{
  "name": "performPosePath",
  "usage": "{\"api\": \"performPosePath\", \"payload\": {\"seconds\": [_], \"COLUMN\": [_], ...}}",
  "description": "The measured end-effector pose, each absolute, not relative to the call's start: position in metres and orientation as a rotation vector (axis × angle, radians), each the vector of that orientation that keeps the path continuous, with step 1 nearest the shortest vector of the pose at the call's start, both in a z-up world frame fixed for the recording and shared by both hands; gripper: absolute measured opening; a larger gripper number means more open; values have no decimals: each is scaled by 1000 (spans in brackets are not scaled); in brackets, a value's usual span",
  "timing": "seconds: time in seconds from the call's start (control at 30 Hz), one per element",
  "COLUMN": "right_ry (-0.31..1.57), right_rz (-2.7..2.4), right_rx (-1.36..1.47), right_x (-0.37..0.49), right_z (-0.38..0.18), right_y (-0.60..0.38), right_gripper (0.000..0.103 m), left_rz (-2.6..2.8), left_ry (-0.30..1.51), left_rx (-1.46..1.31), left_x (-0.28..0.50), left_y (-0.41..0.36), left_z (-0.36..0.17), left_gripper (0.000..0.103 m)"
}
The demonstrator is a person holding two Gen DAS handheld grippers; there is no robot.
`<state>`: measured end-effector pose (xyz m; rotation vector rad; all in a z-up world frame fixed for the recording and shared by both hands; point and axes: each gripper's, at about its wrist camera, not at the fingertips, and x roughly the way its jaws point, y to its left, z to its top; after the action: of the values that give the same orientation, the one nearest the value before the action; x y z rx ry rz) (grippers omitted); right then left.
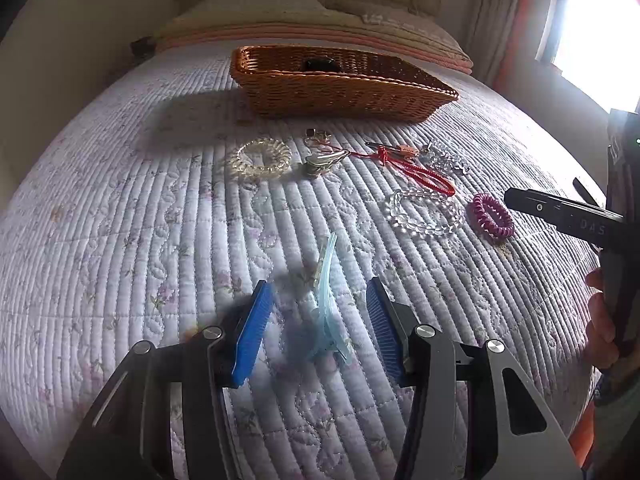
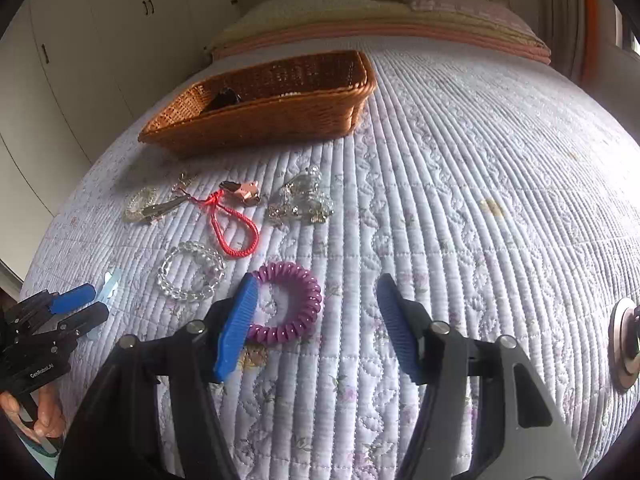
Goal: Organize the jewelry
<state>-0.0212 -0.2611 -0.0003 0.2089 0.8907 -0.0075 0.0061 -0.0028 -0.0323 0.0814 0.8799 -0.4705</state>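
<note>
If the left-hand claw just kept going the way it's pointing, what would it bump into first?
Most likely the pale blue hair clip, lying on the quilt between the open fingers of the left gripper. Depth is hard to judge, so it may reach bedding beside it.

A pale lilac quilt (image 2: 460,184) with stitched stripes, wavy lines and small purple flowers covers the bed. At twelve o'clock sits a golden-brown woven basket (image 1: 340,94). Below it lie a clear yellowish coil band (image 1: 260,158), a bright red braided cord (image 2: 234,226), a colourless glass-bead bracelet (image 2: 192,276) and a magenta-purple coil hair tie (image 2: 290,306). At six o'clock in the left view, a translucent light blue clip (image 1: 330,300) lies between blue ribbed pads (image 1: 250,336) on black fingers.
</note>
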Motion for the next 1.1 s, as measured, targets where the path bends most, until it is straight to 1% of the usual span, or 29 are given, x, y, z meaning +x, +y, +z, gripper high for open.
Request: {"api": "performPosePath", "payload": {"seconds": [0.2, 0.23, 0.3, 0.37, 0.4, 0.57, 0.77, 0.97, 1.1], "right_ry": [961, 980, 1009, 994, 988, 944, 822, 698, 678], "right_rz": [-36, -48, -47, -34, -27, -12, 7, -11, -45], "right_rx": [134, 122, 116, 87, 71, 70, 100, 70, 48], "right_x": [-9, -6, -2, -4, -5, -14, -5, 53, 110], "right_z": [-10, -14, -22, -19, -18, -6, 46, 101, 111], "right_y": [-246, -245, -242, -236, -233, -227, -231, -237, -241], "right_gripper": [58, 49, 33, 19, 11, 9, 9, 9, 9], "left_rz": [-446, -440, -410, -370, -368, -392, -437, -470, -499], "left_ry": [880, 880, 878, 855, 846, 794, 686, 593, 583], "left_rx": [110, 116, 143, 212, 223, 182, 96, 74, 43], "left_x": [4, 4, 4, 2, 1, 0, 30, 100, 151], "left_y": [-8, -9, -13, -19, -20, -16, -14, -36, -56], "left_z": [-33, -33, -36, -37, -36, -23, 31, 82, 91], "left_gripper": [47, 47, 37, 8, 9, 9, 9, 9, 9]}}
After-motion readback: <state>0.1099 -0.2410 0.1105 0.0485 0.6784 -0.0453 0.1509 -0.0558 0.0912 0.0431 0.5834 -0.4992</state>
